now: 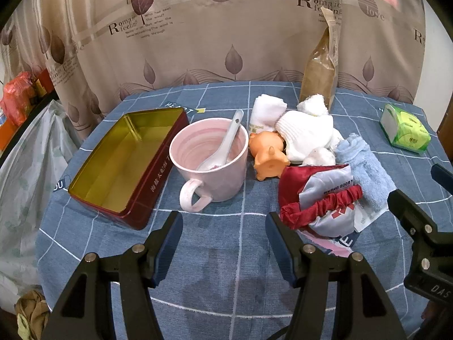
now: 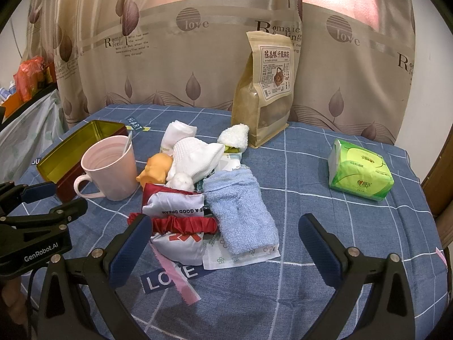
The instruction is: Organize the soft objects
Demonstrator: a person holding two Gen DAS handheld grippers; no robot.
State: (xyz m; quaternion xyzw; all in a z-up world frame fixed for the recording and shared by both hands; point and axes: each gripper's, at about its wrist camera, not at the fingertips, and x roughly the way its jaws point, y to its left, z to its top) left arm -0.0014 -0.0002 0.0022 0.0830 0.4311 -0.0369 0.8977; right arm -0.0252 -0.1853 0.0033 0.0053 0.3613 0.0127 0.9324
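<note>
A heap of soft things lies mid-table: a red and white satin pouch [image 1: 320, 195] [image 2: 178, 226], a folded light blue towel [image 1: 362, 167] [image 2: 240, 212], white knitted cloths [image 1: 305, 133] [image 2: 195, 155], a small white towel [image 1: 266, 110] [image 2: 177, 134] and an orange squeaky toy [image 1: 269, 155] [image 2: 155, 170]. An open red tin [image 1: 124, 158] [image 2: 82, 147] with a gold inside stands to the left, nothing in it. My left gripper [image 1: 223, 226] is open, just in front of the mug and pouch. My right gripper [image 2: 226, 232] is open, its fingers either side of the pouch and blue towel.
A pink mug [image 1: 209, 158] [image 2: 110, 167] with a white spoon [image 1: 226, 138] stands between tin and heap. A tall brown snack bag [image 1: 322, 68] [image 2: 266, 87] stands at the back. A green tissue pack [image 1: 405, 130] [image 2: 359, 170] lies right. A curtain hangs behind; white plastic bags [image 1: 28, 170] sit left.
</note>
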